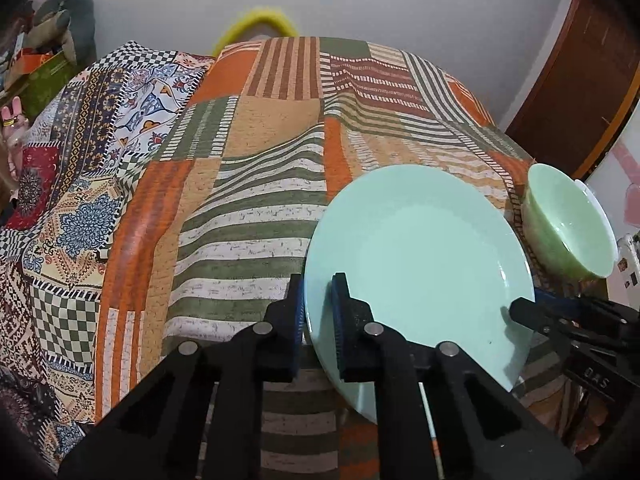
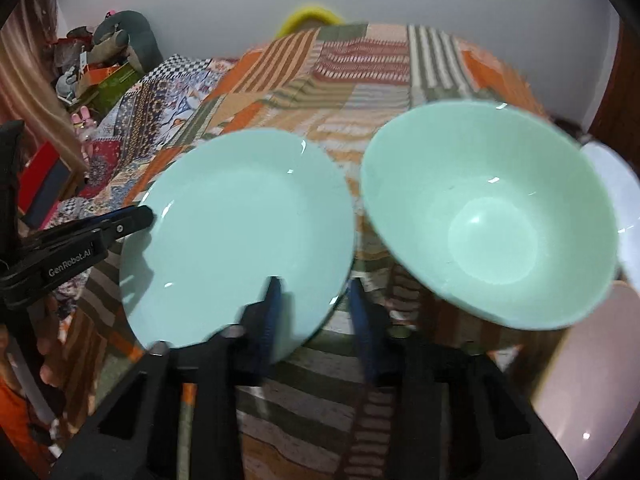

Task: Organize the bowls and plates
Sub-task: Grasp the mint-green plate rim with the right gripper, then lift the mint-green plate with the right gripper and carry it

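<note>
A mint-green plate is tilted above the patchwork-covered table. My left gripper is shut on the plate's left rim, one finger on each side. The plate also shows in the right wrist view, with the left gripper at its left edge. My right gripper is open, its left finger over the plate's near rim and its right finger beside it. In the left wrist view the right gripper sits at the plate's right edge. A green bowl stands tilted to the right of the plate; it also shows in the left wrist view.
A patchwork cloth covers the table. A white dish and a pink plate lie at the right edge. Toys and boxes sit at the far left. A wooden door stands at the right.
</note>
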`<state>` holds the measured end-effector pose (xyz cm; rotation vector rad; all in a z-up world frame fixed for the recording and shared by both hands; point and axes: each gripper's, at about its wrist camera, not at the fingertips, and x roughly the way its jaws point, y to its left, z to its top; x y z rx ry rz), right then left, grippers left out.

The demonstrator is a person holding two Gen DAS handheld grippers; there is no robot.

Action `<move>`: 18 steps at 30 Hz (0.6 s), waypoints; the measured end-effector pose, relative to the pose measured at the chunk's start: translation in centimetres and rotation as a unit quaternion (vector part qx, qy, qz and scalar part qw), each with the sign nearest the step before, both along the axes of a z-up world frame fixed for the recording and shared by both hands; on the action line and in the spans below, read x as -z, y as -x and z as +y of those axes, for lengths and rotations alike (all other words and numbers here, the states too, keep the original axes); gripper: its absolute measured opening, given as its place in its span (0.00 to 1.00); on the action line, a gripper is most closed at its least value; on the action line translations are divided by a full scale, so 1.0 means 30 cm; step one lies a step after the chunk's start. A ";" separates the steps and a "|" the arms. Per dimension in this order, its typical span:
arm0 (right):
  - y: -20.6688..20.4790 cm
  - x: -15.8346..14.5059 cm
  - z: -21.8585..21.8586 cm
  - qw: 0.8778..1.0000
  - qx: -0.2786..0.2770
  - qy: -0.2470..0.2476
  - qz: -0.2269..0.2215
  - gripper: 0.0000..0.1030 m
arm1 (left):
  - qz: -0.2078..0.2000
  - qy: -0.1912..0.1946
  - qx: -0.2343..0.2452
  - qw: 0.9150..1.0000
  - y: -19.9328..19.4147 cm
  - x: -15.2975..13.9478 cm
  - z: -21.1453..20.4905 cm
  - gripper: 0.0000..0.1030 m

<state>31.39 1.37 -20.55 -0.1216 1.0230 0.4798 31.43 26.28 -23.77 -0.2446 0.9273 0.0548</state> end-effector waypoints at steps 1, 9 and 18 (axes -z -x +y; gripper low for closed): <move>0.000 0.006 -0.006 1.000 0.002 -0.006 0.005 0.24 | 0.002 0.002 0.001 1.000 0.006 0.000 0.000 0.12; 0.053 -0.005 -0.026 1.000 -0.022 -0.006 0.014 0.21 | 0.026 -0.003 0.014 1.000 0.128 -0.002 -0.011 0.12; 0.140 0.001 -0.054 0.998 -0.057 -0.021 0.032 0.21 | 0.049 0.019 0.037 0.998 0.319 0.006 -0.040 0.14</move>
